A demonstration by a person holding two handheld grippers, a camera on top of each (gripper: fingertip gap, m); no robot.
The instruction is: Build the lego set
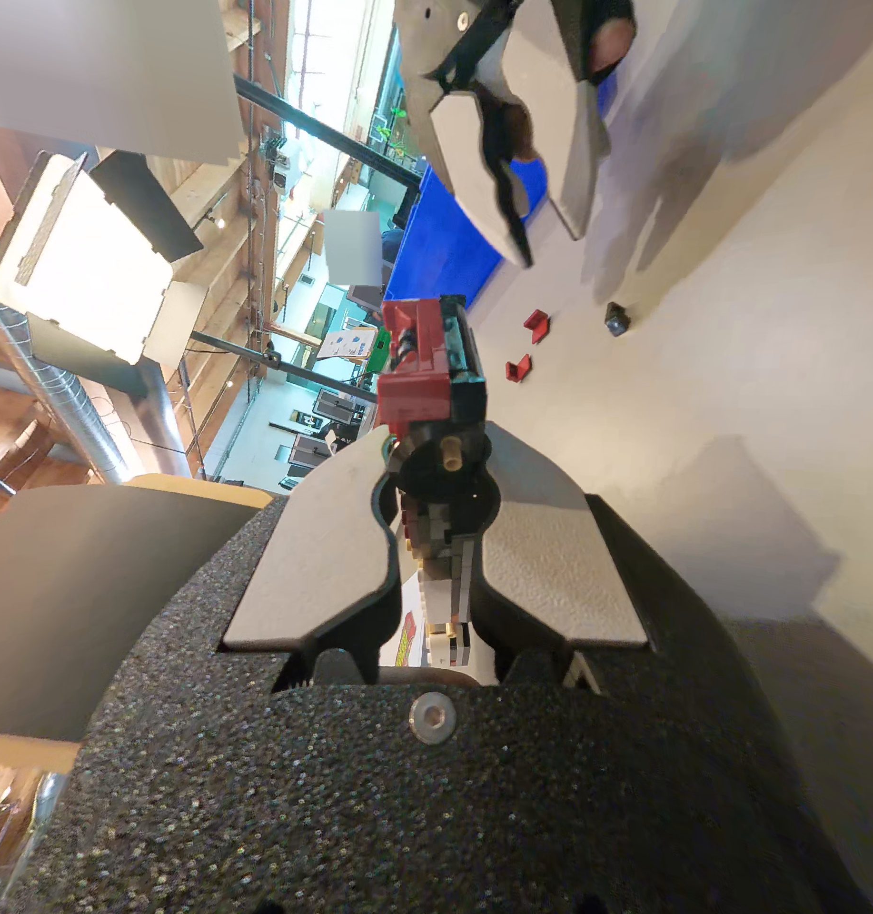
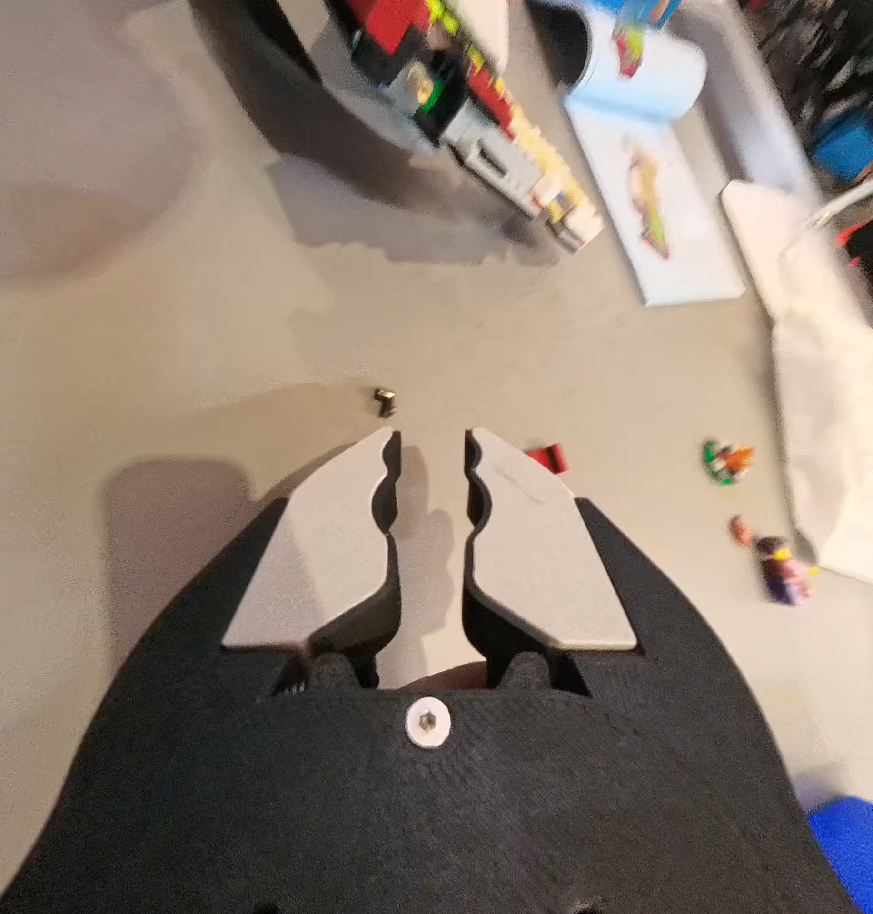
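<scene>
My left gripper (image 1: 437, 437) is shut on a long brick-built model (image 1: 429, 366), red and black at its far end and grey and white between my fingers. The model also shows in the right wrist view (image 2: 499, 128), blurred, lifted off the table. My right gripper (image 2: 432, 437) is open and empty, just above the beige table (image 2: 177, 346). A small dark piece (image 2: 385, 401) lies just past its left fingertip, and a small red piece (image 2: 548, 457) lies beside its right finger. The right gripper also shows in the left wrist view (image 1: 548, 245), with its jaws apart.
Two small red pieces (image 1: 536, 325) (image 1: 518, 368) and a dark piece (image 1: 617, 319) lie on the table. A blue bin (image 1: 439, 237) stands behind. A booklet (image 2: 657, 207), a green and orange piece (image 2: 726, 460), a minifigure (image 2: 780, 569) and a white sheet (image 2: 830, 395) lie to the right.
</scene>
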